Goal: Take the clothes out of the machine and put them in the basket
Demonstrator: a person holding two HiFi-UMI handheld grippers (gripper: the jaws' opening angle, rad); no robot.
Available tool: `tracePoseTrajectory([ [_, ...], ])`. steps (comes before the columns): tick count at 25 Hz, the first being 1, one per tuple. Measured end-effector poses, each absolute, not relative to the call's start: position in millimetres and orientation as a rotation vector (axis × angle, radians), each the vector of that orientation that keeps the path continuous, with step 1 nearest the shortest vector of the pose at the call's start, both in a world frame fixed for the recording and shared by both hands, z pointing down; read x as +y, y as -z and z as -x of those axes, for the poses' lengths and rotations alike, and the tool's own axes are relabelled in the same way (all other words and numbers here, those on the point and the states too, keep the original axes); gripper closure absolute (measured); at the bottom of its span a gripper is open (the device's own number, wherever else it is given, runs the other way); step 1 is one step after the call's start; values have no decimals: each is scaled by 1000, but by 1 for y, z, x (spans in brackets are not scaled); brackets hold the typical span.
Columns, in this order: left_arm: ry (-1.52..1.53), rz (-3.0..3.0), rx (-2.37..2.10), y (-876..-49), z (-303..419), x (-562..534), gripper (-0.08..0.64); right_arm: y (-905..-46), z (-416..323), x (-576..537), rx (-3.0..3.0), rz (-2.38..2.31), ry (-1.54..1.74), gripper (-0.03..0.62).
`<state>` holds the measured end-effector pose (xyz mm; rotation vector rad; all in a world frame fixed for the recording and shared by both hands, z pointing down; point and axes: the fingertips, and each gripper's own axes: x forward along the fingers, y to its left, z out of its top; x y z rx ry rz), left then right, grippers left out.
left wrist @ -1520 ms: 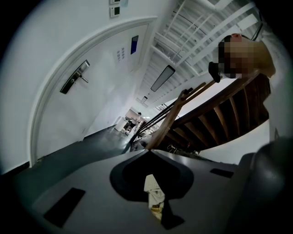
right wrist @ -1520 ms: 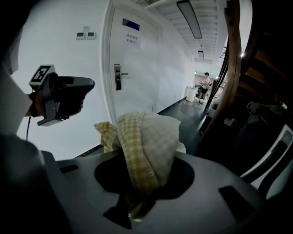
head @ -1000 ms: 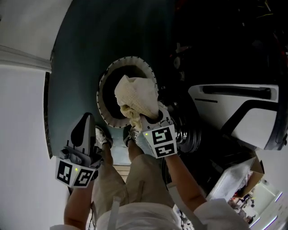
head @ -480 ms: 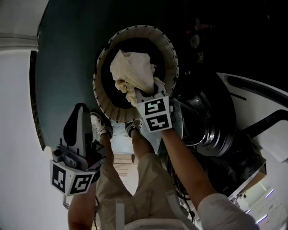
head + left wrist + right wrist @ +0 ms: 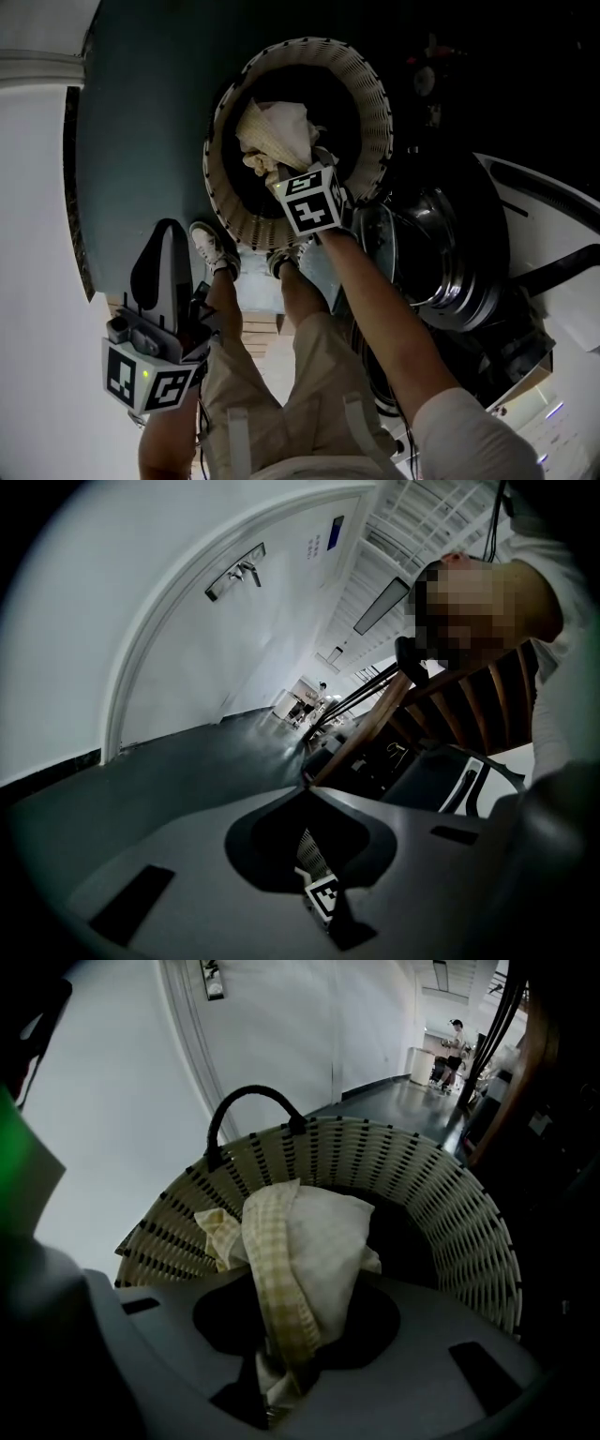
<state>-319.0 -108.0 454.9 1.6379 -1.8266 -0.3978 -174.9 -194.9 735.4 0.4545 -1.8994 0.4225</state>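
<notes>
A cream checked cloth [image 5: 277, 136] hangs inside the white woven basket [image 5: 375, 103] at the top of the head view. My right gripper [image 5: 286, 173] points steeply down into the basket, shut on the cloth's lower bunch. In the right gripper view the cloth [image 5: 319, 1232] rises out from between the jaws of the right gripper [image 5: 286, 1283], over the basket's rim [image 5: 422, 1185] and dark handle [image 5: 253, 1101]. My left gripper [image 5: 169, 246] hangs low at the left, apart from the basket. Its tips meet with nothing between them; the left gripper [image 5: 307, 787] looks along the dark floor.
The washing machine [image 5: 562, 225] with its round open door [image 5: 450, 258] stands right of the basket. The person's legs and shoes [image 5: 211, 248] are just below the basket. A white wall [image 5: 37, 234] runs along the left. A wooden chair [image 5: 450, 705] shows in the left gripper view.
My right gripper has sunk with the cloth from above the basket's rim down into the basket. The left gripper has dropped lower at the left.
</notes>
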Motion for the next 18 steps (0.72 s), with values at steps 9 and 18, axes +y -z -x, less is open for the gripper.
tracePoseTrajectory([
  [9,414,-1641,-1835,-435,325,-107,546,-719,174,-198,-1870,-433,-370,218],
  [18,431,-1688,-1828,-364,322,-106,546,-629,153,-216,-1897,-543,-340,321],
])
